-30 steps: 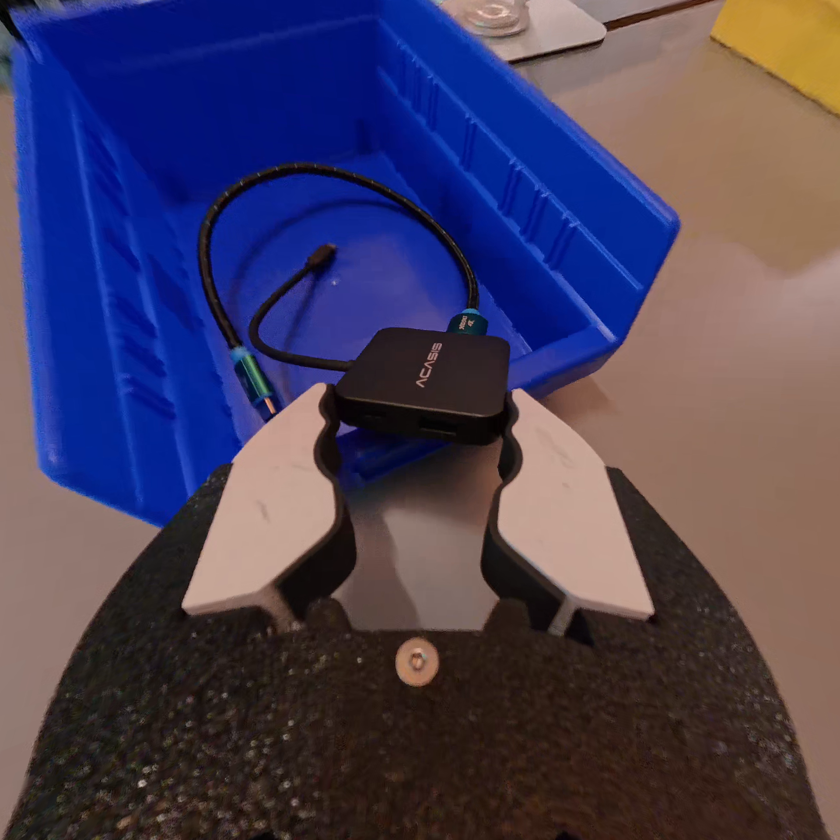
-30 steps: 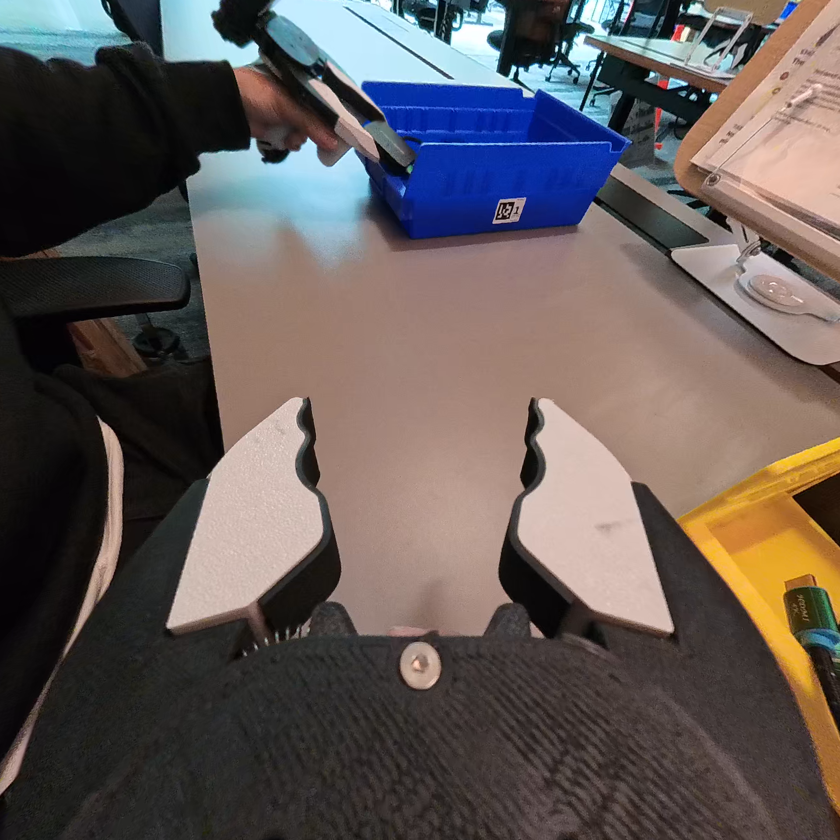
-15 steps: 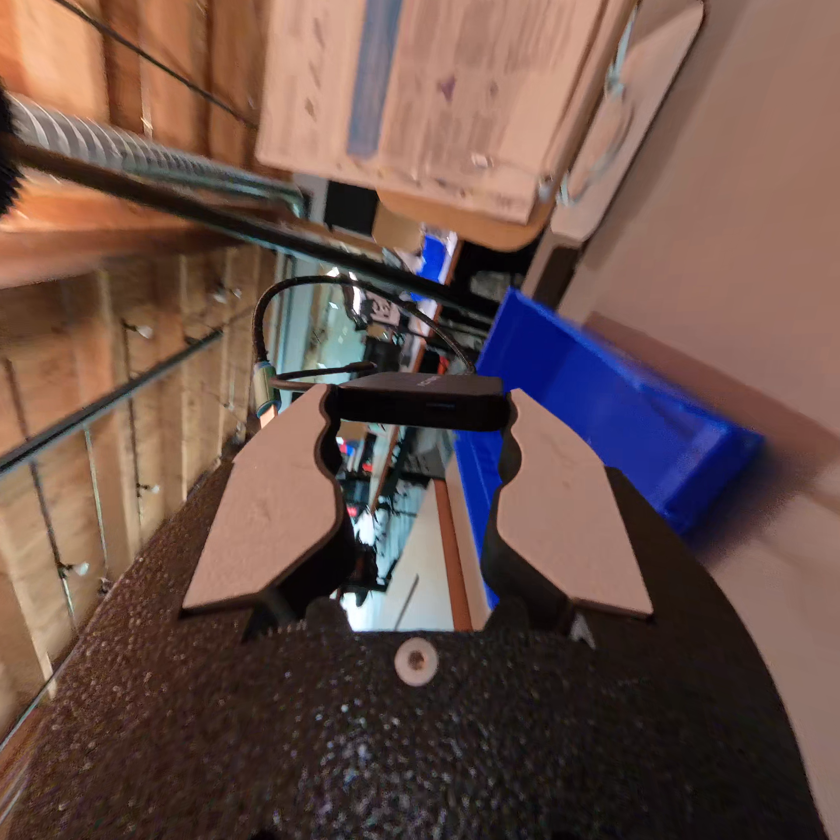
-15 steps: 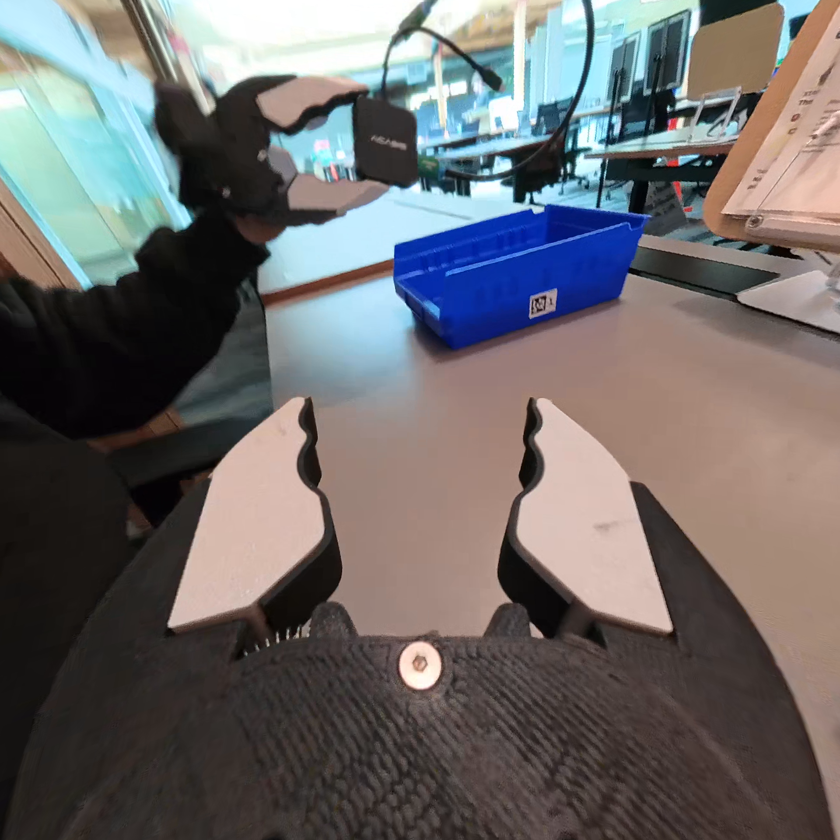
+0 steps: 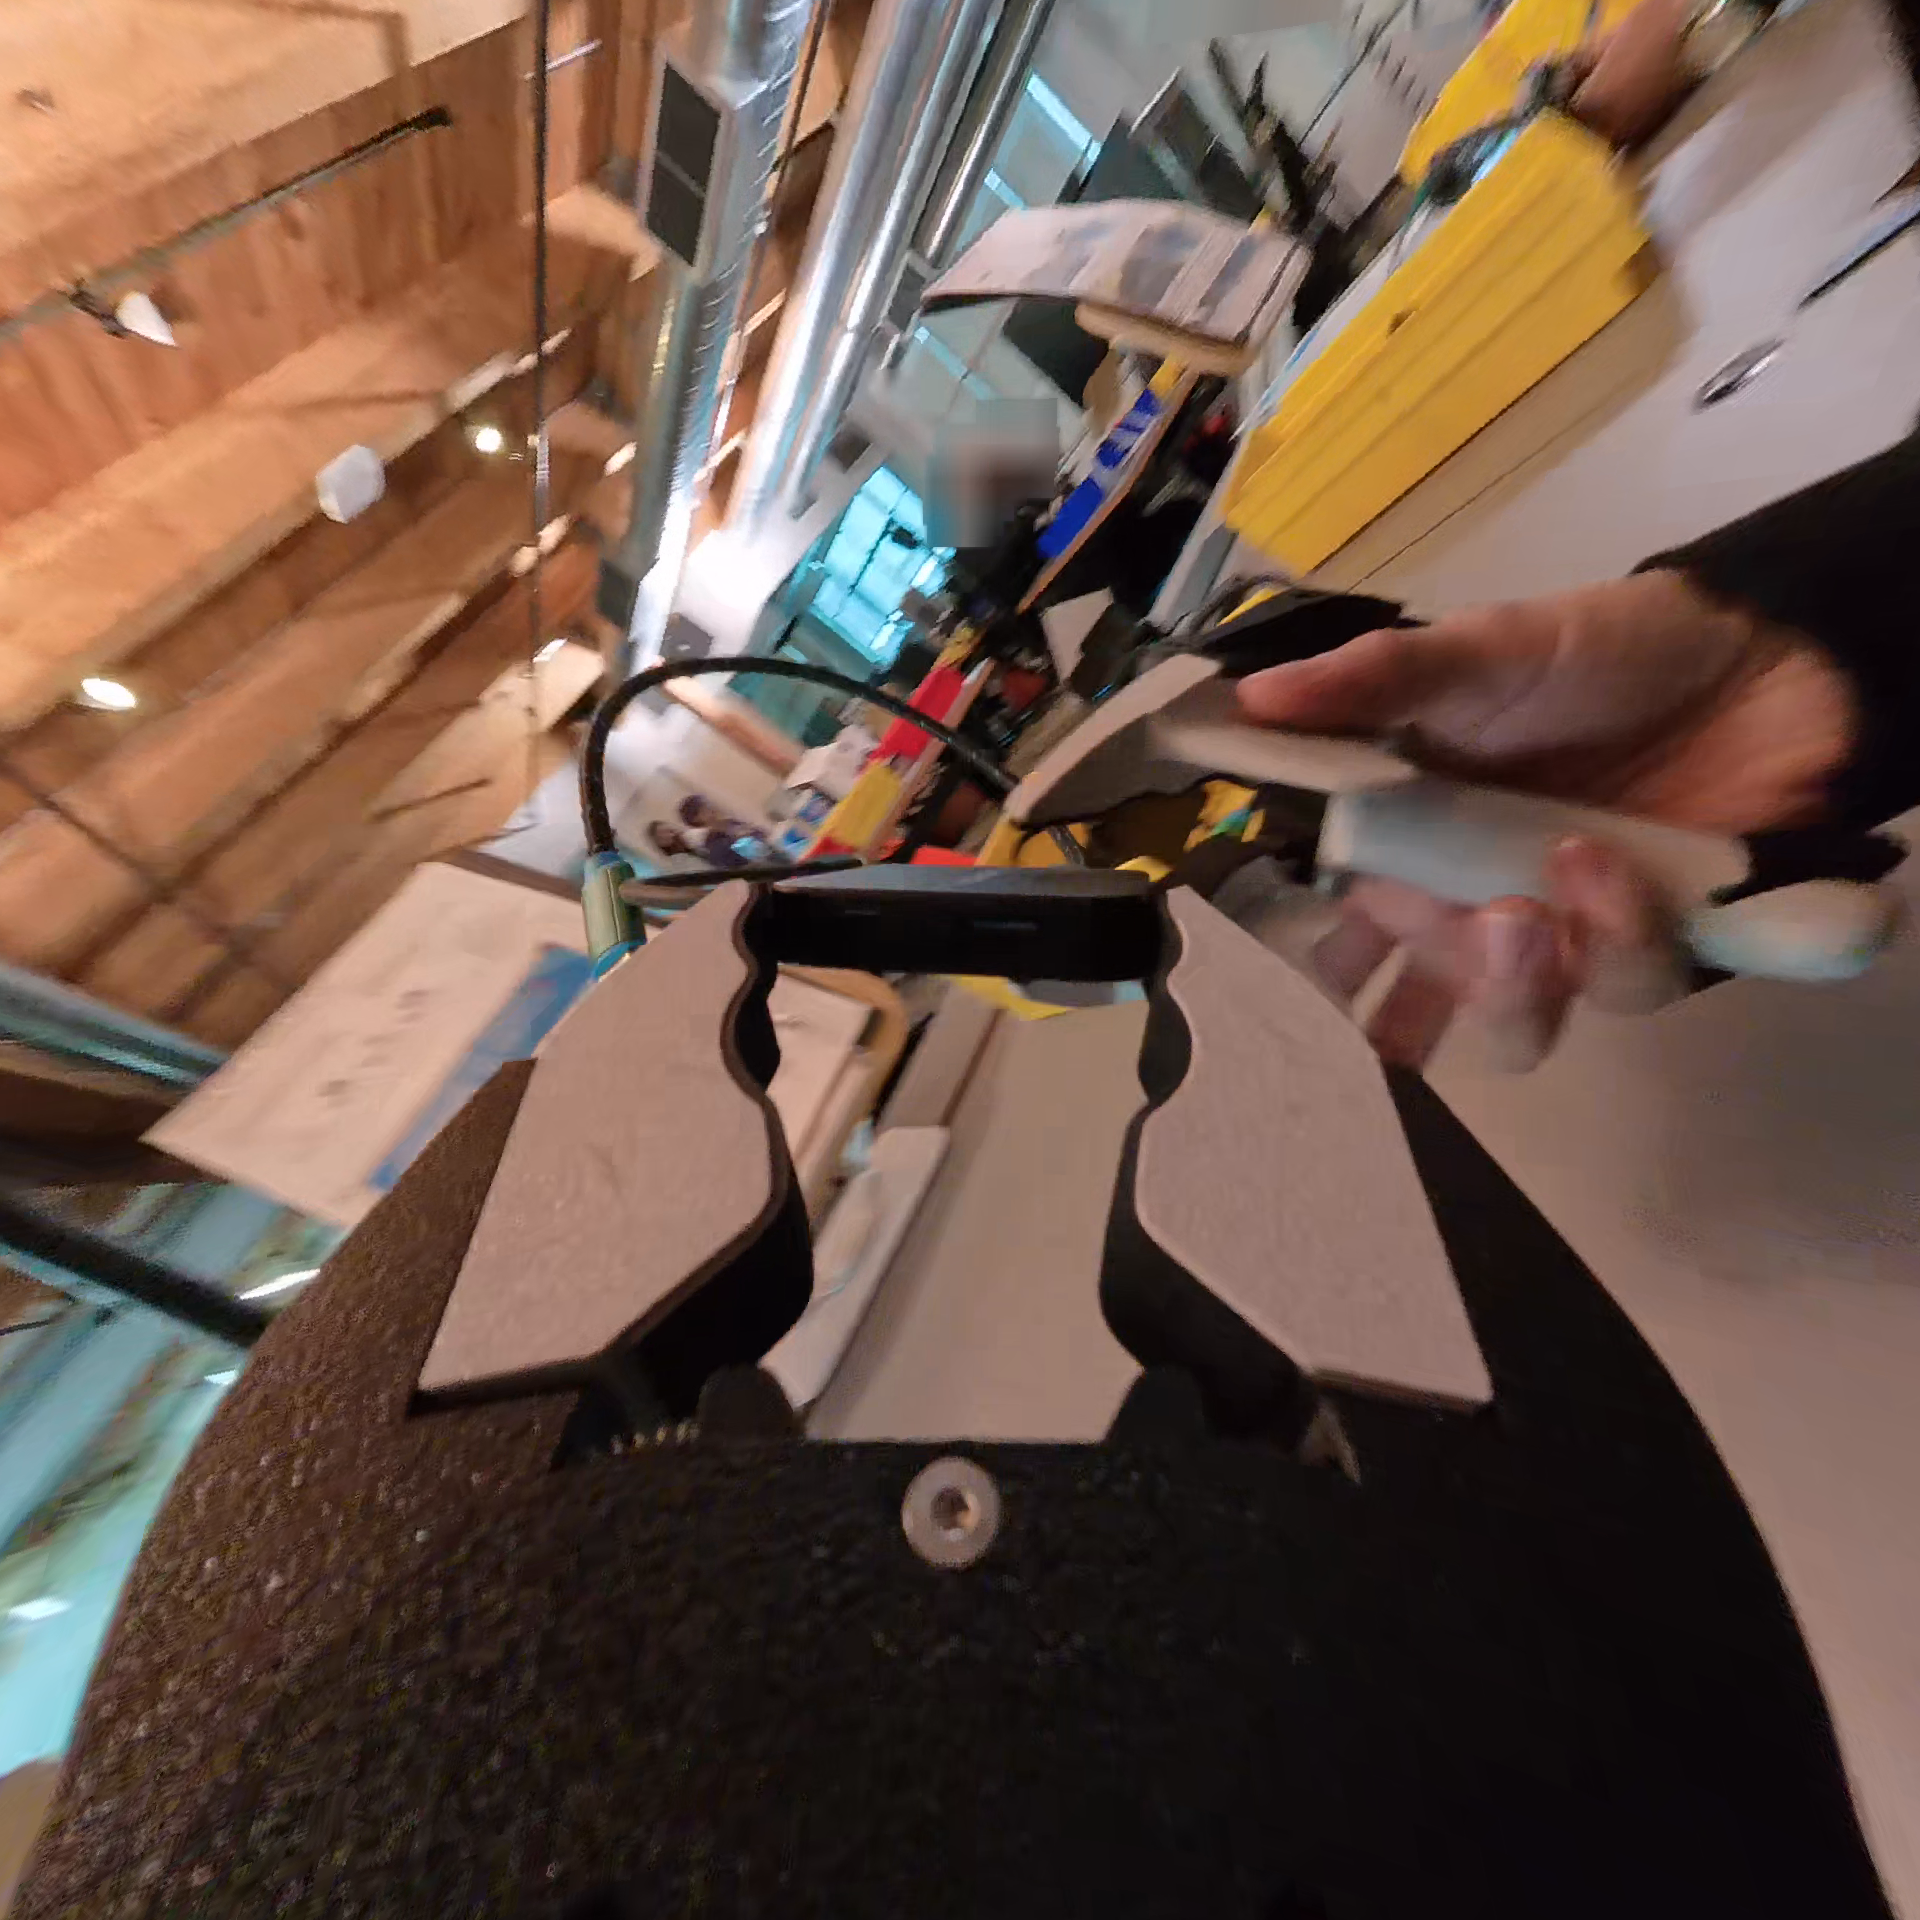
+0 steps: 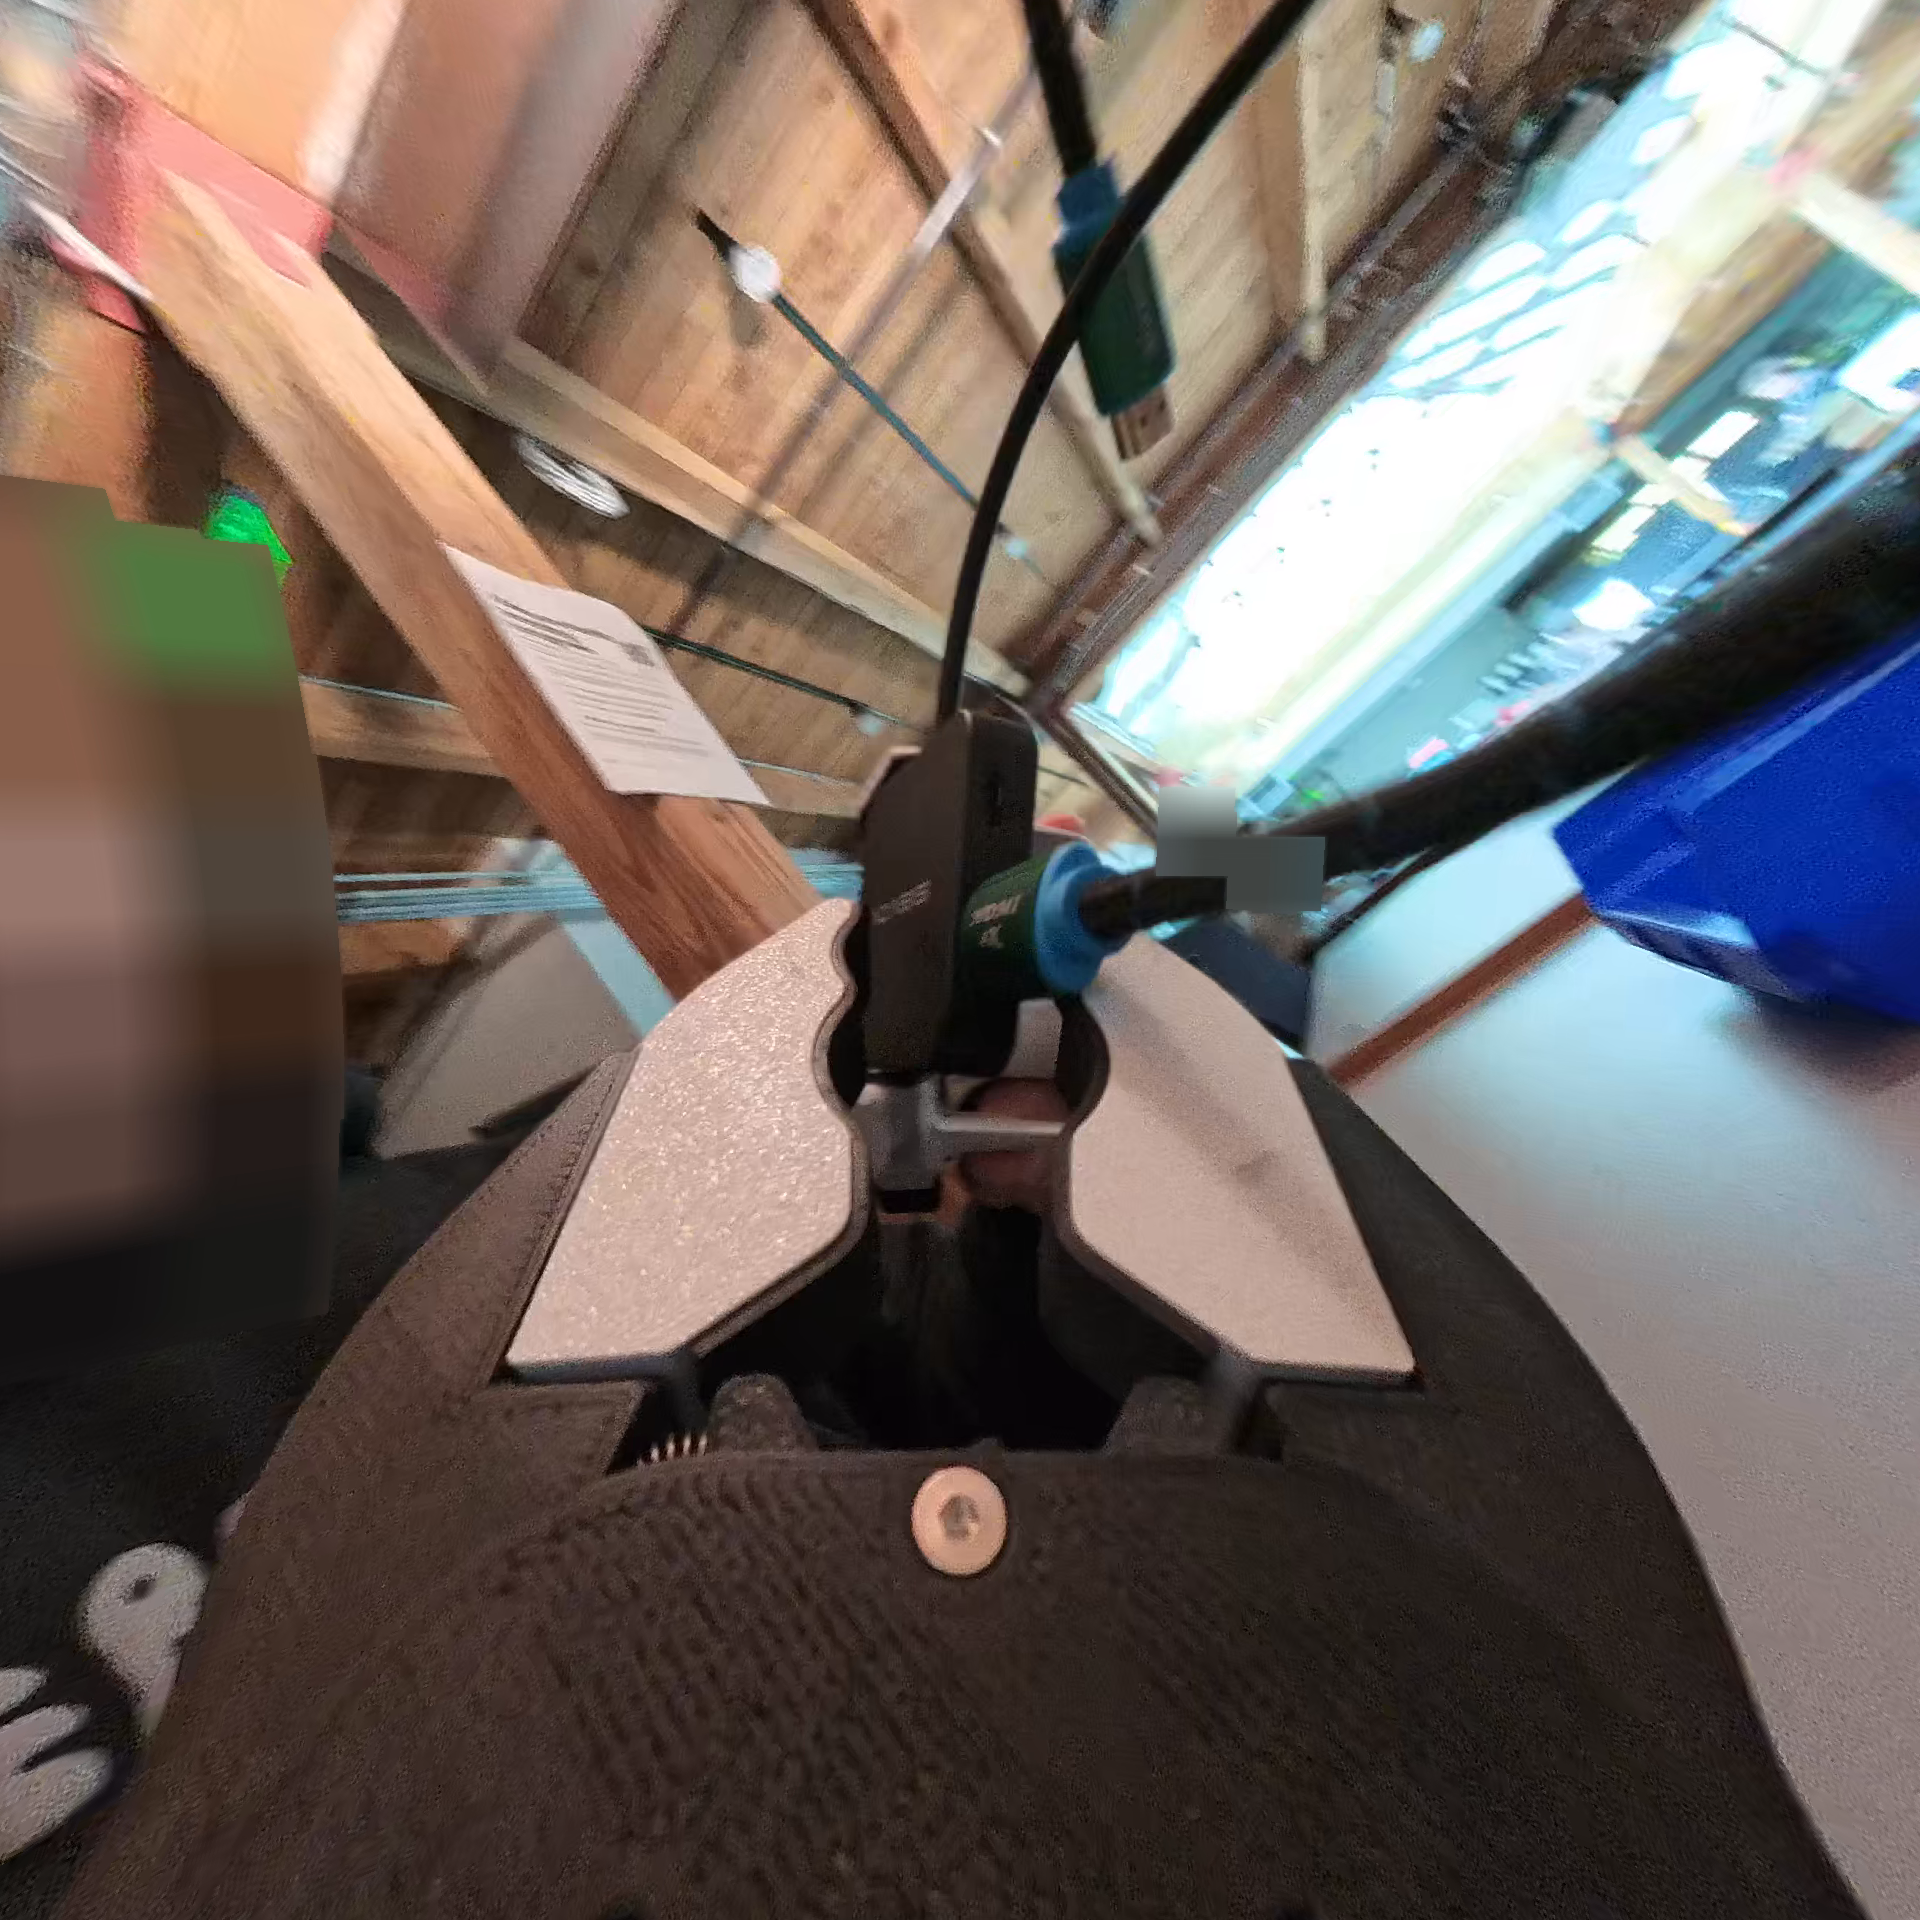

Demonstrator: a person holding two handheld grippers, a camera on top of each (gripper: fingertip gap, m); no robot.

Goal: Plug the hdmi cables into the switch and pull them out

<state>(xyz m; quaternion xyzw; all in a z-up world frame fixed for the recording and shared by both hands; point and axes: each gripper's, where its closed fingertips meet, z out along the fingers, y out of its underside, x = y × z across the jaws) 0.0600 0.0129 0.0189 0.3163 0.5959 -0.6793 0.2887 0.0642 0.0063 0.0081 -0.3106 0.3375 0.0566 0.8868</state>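
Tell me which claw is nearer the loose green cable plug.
Left. The loose plug sits right beside the left claw; the right claw is across the switch.

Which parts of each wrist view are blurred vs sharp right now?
Left wrist view: the left gripper and the black switch it clamps are sharp; the hand, yellow bin and ceiling smear with motion blur.
Right wrist view: right gripper and green HDMI plug are sharp; blue bin is soft, windows blown out.

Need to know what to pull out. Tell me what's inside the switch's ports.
One green HDMI plug sits in the switch; its metal tip is hidden inside. The two ports facing the left wrist view look empty.
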